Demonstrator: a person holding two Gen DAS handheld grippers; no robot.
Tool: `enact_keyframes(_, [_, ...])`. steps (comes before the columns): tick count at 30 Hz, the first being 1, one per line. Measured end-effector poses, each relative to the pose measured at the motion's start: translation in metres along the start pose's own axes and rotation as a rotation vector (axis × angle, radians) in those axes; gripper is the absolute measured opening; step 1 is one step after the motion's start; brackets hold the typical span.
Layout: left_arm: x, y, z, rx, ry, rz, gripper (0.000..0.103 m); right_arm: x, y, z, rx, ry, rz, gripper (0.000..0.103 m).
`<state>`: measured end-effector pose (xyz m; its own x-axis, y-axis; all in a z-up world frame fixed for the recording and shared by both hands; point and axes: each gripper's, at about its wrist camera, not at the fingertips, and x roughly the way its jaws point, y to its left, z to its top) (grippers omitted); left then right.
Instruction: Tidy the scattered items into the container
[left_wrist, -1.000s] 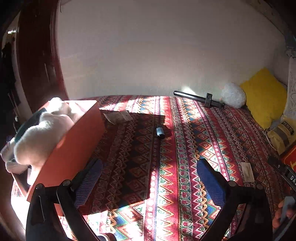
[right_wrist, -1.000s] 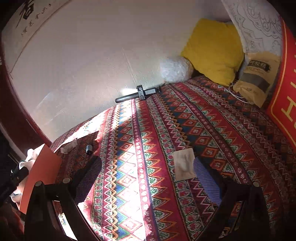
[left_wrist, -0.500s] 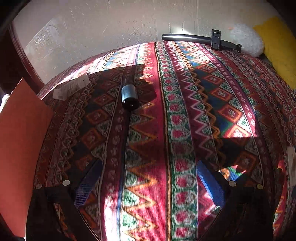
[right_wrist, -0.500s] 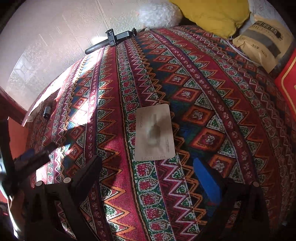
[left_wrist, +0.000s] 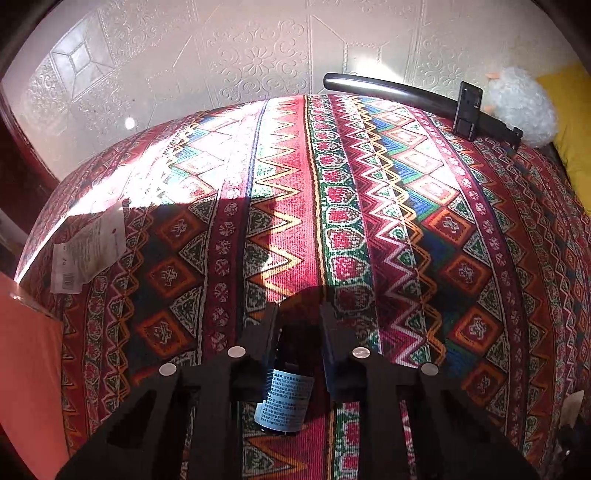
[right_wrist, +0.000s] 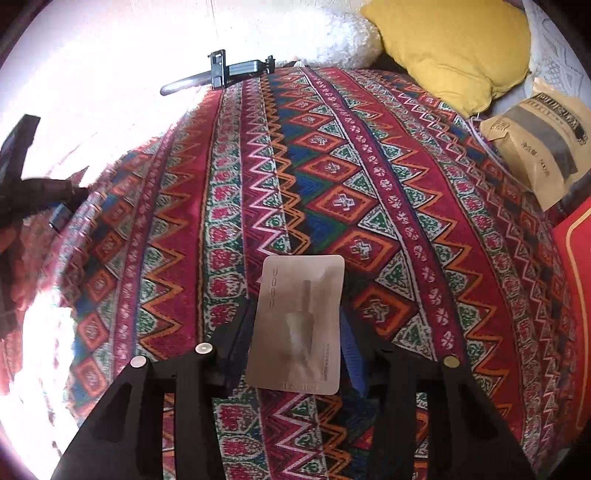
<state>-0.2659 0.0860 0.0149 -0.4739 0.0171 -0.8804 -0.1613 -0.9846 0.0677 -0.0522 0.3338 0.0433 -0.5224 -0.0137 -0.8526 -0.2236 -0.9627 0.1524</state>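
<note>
In the left wrist view my left gripper (left_wrist: 297, 314) is closed around a small dark bottle (left_wrist: 284, 391) with a white printed label, lying on the patterned bedspread. The orange container (left_wrist: 26, 369) shows at the left edge. A white paper slip (left_wrist: 88, 254) lies near it. In the right wrist view my right gripper (right_wrist: 295, 314) has its fingers on both sides of a flat beige sachet (right_wrist: 299, 325) on the bedspread, touching its edges. The left gripper shows far left there (right_wrist: 55, 206).
A black phone-holder arm (left_wrist: 424, 99) lies along the wall at the back, with a white fluffy toy (left_wrist: 517, 107) beside it. A yellow pillow (right_wrist: 450, 48), a brown paper bag (right_wrist: 543, 140) and a red box (right_wrist: 576, 295) sit to the right.
Both grippers have dropped toward the bedspread and narrowed. The left has moved onto the small bottle and closed on it. The right has moved over the sachet and closed in on its sides.
</note>
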Motion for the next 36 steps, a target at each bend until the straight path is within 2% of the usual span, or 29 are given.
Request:
enact_keyframes(1, [-0.008, 0.001, -0.005, 0.001, 0.0, -0.011, 0.016, -0.004, -0.001, 0.002, 0.025, 0.002, 0.061, 0.021])
enact_keyframes(2, [-0.02, 0.006, -0.013, -0.006, -0.006, -0.033, 0.016, -0.01, 0.0, 0.003, 0.03, -0.004, 0.095, 0.014])
enact_keyframes(5, [-0.069, 0.034, -0.039, -0.056, -0.051, -0.128, 0.016, -0.042, 0.012, 0.003, 0.003, -0.073, 0.132, 0.009])
enact_keyframes(7, [-0.106, 0.062, -0.062, -0.1, -0.086, -0.187, 0.016, -0.066, 0.02, 0.003, 0.0, -0.125, 0.213, 0.007])
enact_keyframes(8, [-0.125, 0.078, -0.075, -0.13, -0.108, -0.216, 0.016, -0.08, 0.027, 0.002, -0.009, -0.152, 0.246, 0.0])
enact_keyframes(12, [-0.197, 0.148, -0.132, -0.264, -0.214, -0.291, 0.016, -0.118, 0.061, -0.006, -0.065, -0.219, 0.398, 0.0])
enact_keyframes(15, [-0.238, 0.202, -0.168, -0.369, -0.299, -0.306, 0.016, -0.132, 0.094, -0.02, -0.123, -0.216, 0.468, 0.0])
enact_keyframes(17, [-0.263, 0.241, -0.179, -0.443, -0.358, -0.336, 0.016, -0.138, 0.124, -0.031, -0.157, -0.194, 0.523, 0.0])
enact_keyframes(18, [-0.279, 0.259, -0.182, -0.465, -0.401, -0.335, 0.016, -0.143, 0.141, -0.037, -0.179, -0.186, 0.552, 0.0])
enact_keyframes(20, [-0.31, 0.295, -0.186, -0.497, -0.505, -0.277, 0.016, -0.154, 0.182, -0.043, -0.226, -0.178, 0.619, 0.0])
enact_keyframes(23, [-0.338, 0.357, -0.194, -0.582, -0.612, -0.211, 0.016, -0.174, 0.262, -0.049, -0.312, -0.171, 0.743, 0.0])
enact_keyframes(25, [-0.337, 0.397, -0.198, -0.654, -0.627, -0.192, 0.016, -0.183, 0.324, -0.049, -0.389, -0.168, 0.799, 0.0])
enact_keyframes(27, [-0.327, 0.429, -0.203, -0.713, -0.603, -0.16, 0.016, -0.187, 0.383, -0.051, -0.465, -0.155, 0.843, 0.0])
enact_keyframes(29, [-0.319, 0.454, -0.212, -0.786, -0.568, -0.105, 0.024, -0.181, 0.433, -0.056, -0.52, -0.095, 0.88, 0.003])
enact_keyframes(30, [-0.317, 0.464, -0.217, -0.817, -0.558, -0.086, 0.039, -0.175, 0.452, -0.06, -0.536, -0.077, 0.858, 0.009])
enact_keyframes(31, [-0.318, 0.474, -0.223, -0.844, -0.563, -0.076, 0.061, -0.169, 0.464, -0.063, -0.541, -0.082, 0.814, 0.023])
enact_keyframes(32, [-0.32, 0.481, -0.232, -0.868, -0.58, -0.064, 0.071, -0.165, 0.47, -0.066, -0.539, -0.099, 0.772, 0.041])
enact_keyframes(33, [-0.322, 0.487, -0.239, -0.885, -0.598, -0.047, 0.084, -0.163, 0.471, -0.068, -0.531, -0.117, 0.746, 0.046])
enact_keyframes(34, [-0.324, 0.492, -0.245, -0.897, -0.61, -0.024, 0.086, -0.159, 0.466, -0.068, -0.516, -0.128, 0.736, 0.051])
enact_keyframes(36, [-0.321, 0.499, -0.252, -0.904, -0.599, 0.015, 0.086, -0.152, 0.453, -0.065, -0.478, -0.117, 0.738, 0.051])
